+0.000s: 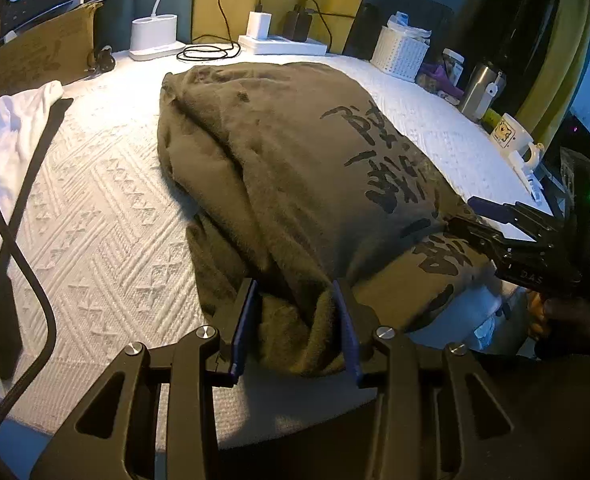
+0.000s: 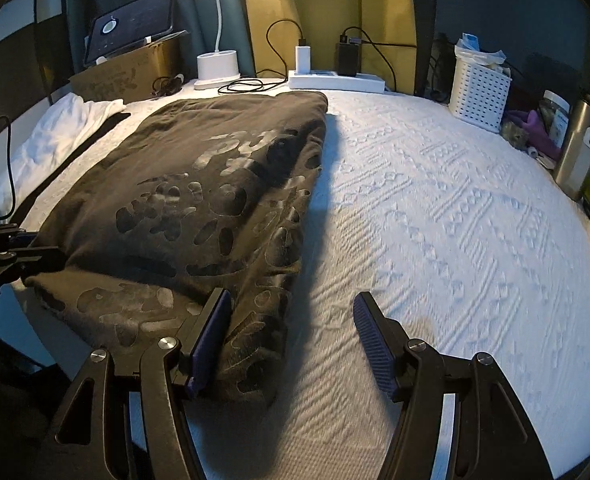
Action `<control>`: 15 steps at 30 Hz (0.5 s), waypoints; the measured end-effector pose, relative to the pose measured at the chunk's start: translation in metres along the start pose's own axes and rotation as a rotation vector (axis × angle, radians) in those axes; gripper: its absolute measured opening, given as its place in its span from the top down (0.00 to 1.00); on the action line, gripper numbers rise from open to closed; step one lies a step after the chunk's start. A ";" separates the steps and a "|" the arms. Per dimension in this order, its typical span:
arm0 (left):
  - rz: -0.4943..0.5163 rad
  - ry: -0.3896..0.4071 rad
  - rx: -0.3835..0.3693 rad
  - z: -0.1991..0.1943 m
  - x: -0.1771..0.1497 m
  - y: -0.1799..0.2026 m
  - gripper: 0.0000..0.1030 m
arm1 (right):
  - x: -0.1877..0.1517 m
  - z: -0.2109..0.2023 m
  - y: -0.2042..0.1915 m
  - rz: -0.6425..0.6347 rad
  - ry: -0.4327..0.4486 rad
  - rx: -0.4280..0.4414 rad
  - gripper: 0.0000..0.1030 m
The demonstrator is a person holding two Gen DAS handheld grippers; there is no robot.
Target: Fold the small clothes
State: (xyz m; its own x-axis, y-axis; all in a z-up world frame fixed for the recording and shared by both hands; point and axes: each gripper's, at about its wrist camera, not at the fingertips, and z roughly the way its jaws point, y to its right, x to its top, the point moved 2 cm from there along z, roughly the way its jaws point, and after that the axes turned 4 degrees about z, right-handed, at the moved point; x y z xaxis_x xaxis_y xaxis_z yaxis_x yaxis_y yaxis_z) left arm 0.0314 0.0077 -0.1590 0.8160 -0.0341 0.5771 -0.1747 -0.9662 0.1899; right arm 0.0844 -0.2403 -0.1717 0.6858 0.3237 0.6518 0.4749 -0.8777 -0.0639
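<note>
An olive-brown garment (image 1: 295, 152) with a dark print lies folded on the white textured bedspread (image 1: 107, 220). My left gripper (image 1: 295, 292) is at its near edge, jaws apart, with a bunched fold of the cloth lying loose between the pads. My right gripper (image 2: 291, 296) stands open at the garment's (image 2: 199, 200) near right corner. Its left finger (image 2: 211, 320) rests on the cloth and its right finger (image 2: 375, 336) is over bare bedspread (image 2: 455, 220). Each gripper shows in the other's view: the right gripper (image 1: 461, 212) at the garment's right edge, the left gripper (image 2: 23, 248) at the left edge.
A white cloth (image 1: 15, 128) and a black strap (image 1: 35, 160) lie at the left. Along the back stand a cardboard box (image 2: 115, 80), a lamp base (image 2: 217, 68) and a power strip (image 2: 335, 80) with chargers. A white basket (image 2: 479, 92), steel tumbler (image 2: 579, 148) and mug (image 1: 511, 132) line the right.
</note>
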 end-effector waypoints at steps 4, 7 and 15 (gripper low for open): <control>-0.009 -0.032 -0.027 -0.007 0.003 -0.004 0.62 | 0.002 -0.003 0.002 0.020 -0.032 0.020 0.36; -0.006 -0.033 -0.031 -0.011 0.008 -0.008 0.60 | 0.007 -0.005 0.005 0.016 -0.050 0.029 0.36; -0.037 0.042 0.028 -0.019 0.041 -0.026 0.33 | 0.035 -0.017 0.014 0.000 -0.017 -0.004 0.36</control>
State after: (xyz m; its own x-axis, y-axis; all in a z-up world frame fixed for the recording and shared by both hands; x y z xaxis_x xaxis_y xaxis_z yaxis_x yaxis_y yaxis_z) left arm 0.0593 0.0358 -0.1254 0.7978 0.0123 0.6028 -0.1284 -0.9734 0.1897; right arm 0.1053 -0.2471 -0.1373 0.6947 0.3298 0.6392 0.4731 -0.8789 -0.0607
